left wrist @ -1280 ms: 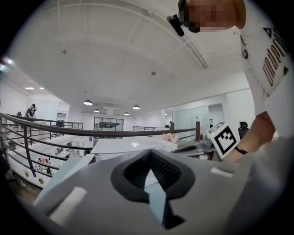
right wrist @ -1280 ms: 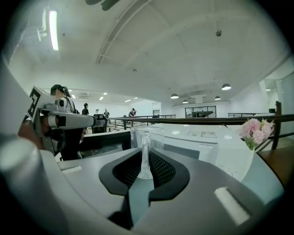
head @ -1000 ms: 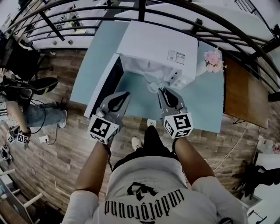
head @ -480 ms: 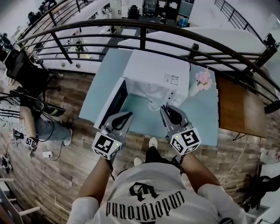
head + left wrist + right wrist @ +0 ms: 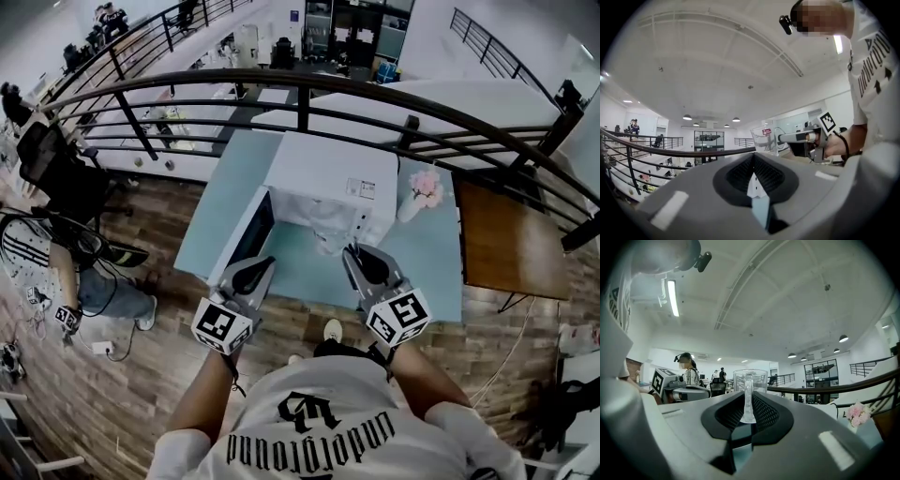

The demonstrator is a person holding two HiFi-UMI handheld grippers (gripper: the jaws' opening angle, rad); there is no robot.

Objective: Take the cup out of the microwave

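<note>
Pale blue table [image 5: 427, 253], microwave [image 5: 328, 169] door [image 5: 246, 234] open. Right claw [image 5: 351, 251] clamps glass cup [image 5: 757, 379] by handle, kept upright, already outside; left claw [image 5: 265, 263] pressed closed, empty, spare.

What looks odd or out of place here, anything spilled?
Nothing looks spilled or broken. The microwave has its door hanging open, which fits: the right claw holds the clear cup upright by its handle.
</note>
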